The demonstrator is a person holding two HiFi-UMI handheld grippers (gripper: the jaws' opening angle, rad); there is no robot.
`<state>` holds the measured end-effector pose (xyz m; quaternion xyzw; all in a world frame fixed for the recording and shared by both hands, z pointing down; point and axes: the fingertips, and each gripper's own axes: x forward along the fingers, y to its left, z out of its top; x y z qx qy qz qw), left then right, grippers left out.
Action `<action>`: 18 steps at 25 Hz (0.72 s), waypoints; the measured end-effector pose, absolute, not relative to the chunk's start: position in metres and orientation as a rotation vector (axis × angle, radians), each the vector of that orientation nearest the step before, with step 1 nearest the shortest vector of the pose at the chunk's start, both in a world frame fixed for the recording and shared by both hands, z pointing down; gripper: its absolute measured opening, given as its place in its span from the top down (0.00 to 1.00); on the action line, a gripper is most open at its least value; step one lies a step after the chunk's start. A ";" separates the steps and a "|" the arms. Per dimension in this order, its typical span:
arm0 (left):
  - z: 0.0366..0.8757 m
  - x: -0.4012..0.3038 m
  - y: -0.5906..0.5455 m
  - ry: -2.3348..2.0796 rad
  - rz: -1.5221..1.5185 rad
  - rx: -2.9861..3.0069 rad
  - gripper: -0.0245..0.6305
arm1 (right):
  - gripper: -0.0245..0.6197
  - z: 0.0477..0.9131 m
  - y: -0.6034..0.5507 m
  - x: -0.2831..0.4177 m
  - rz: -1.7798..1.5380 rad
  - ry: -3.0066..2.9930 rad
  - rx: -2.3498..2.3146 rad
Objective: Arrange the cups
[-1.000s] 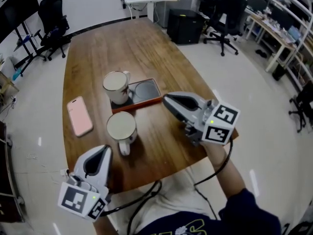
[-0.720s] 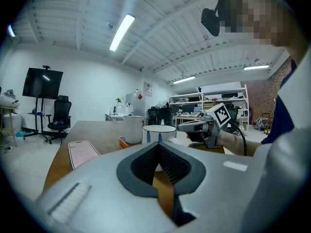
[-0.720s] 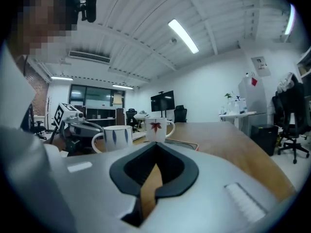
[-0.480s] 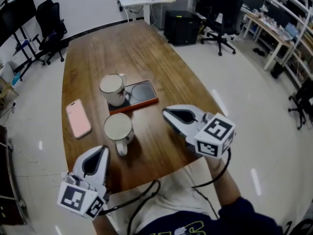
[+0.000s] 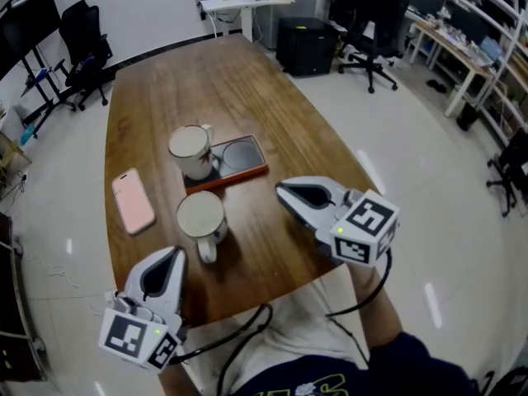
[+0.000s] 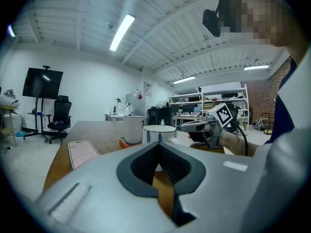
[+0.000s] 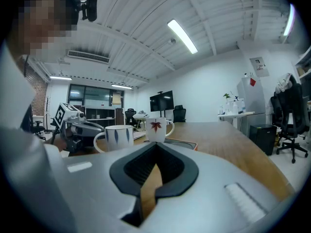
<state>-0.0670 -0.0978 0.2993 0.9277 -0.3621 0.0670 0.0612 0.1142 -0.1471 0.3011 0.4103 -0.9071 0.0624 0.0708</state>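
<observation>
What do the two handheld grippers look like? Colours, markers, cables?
The left gripper and right gripper each have a light grey shell, black ribbed pads, a rear white cube with black square markers, and a black cable. The sleeve is dark blue.

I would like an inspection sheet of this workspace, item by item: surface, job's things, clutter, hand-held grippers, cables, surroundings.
Surface: wooden table, no spill seen.
Job's things: far cup upright on the left slot of the tray, whose right slot is vacant; near cup upright on the table in front of the tray, handle toward the person.
Clutter: pink phone lying flat, left of the near cup.
Grippers: left hand-held gripper and right hand-held gripper both shut, empty, touching no cup.
Cables: black cable hangs off the table, by the person's body.
Surroundings: office chair, desk, monitor.
</observation>
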 end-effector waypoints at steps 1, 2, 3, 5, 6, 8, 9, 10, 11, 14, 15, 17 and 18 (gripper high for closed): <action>0.299 -0.067 -0.098 -1.095 0.203 2.806 0.96 | 0.95 0.301 -0.147 0.114 0.188 -2.728 1.234; 0.299 -0.067 -0.098 -1.095 0.204 2.806 0.96 | 0.95 0.301 -0.147 0.114 0.189 -2.728 1.234; 0.299 -0.067 -0.097 -1.095 0.204 2.807 0.96 | 0.95 0.301 -0.146 0.114 0.188 -2.728 1.234; 0.299 -0.067 -0.098 -1.095 0.203 2.807 0.96 | 0.95 0.300 -0.147 0.114 0.188 -2.728 1.234; 0.299 -0.067 -0.098 -1.096 0.203 2.806 0.96 | 0.95 0.300 -0.147 0.114 0.189 -2.727 1.233; 0.299 -0.066 -0.098 -1.097 0.202 2.806 0.96 | 0.95 0.301 -0.147 0.115 0.188 -2.728 1.232; 0.300 -0.066 -0.098 -1.097 0.201 2.807 0.96 | 0.95 0.301 -0.147 0.115 0.187 -2.729 1.232; 0.300 -0.066 -0.098 -1.097 0.201 2.807 0.96 | 0.95 0.302 -0.147 0.115 0.186 -2.729 1.232; 0.300 -0.066 -0.098 -1.096 0.202 2.808 0.96 | 0.95 0.302 -0.147 0.115 0.187 -2.729 1.232; 0.300 -0.066 -0.098 -1.096 0.202 2.807 0.96 | 0.95 0.302 -0.147 0.115 0.189 -2.728 1.232; 0.300 -0.066 -0.098 -1.096 0.202 2.807 0.96 | 0.95 0.302 -0.147 0.115 0.189 -2.728 1.232; 0.299 -0.066 -0.098 -1.097 0.202 2.806 0.96 | 0.95 0.301 -0.147 0.115 0.189 -2.729 1.232; 0.299 -0.066 -0.098 -1.097 0.202 2.806 0.96 | 0.95 0.301 -0.147 0.115 0.189 -2.729 1.232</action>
